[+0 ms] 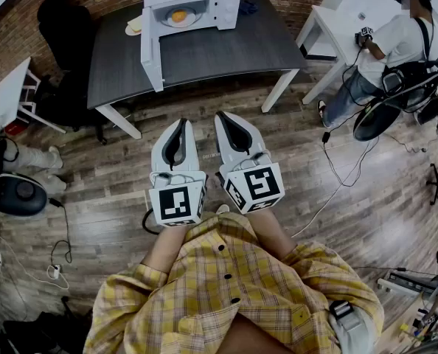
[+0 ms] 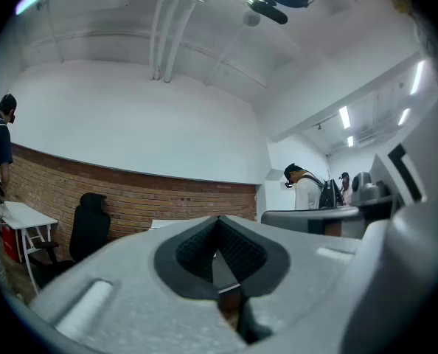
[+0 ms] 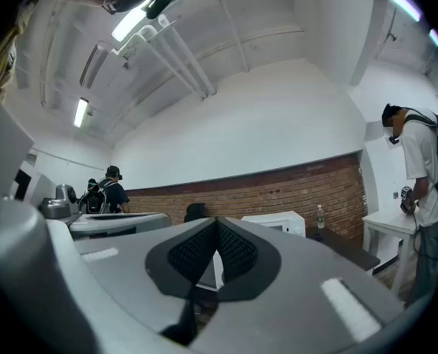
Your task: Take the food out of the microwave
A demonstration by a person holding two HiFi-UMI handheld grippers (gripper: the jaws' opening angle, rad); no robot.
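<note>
A white microwave [image 1: 192, 6] stands at the back of a dark table [image 1: 204, 54], its door [image 1: 151, 50] swung open toward me. Inside it, orange food [image 1: 179, 15] lies on a white plate [image 1: 192, 21]. Both grippers are held side by side close to my body, over the wooden floor and well short of the table. My left gripper [image 1: 181, 122] [image 2: 219, 220] is shut with nothing between its jaws. So is my right gripper [image 1: 221, 116] [image 3: 217, 221], and past it the right gripper view shows the microwave [image 3: 274, 222] some way off.
A black office chair [image 1: 60, 21] stands left of the table, with a small white side table [image 1: 9, 94] further left. At the right, a person [image 1: 396, 43] works at a white desk [image 1: 329, 21]. Cables [image 1: 337, 175] trail across the floor. A bottle [image 3: 320, 217] stands on the table's back edge.
</note>
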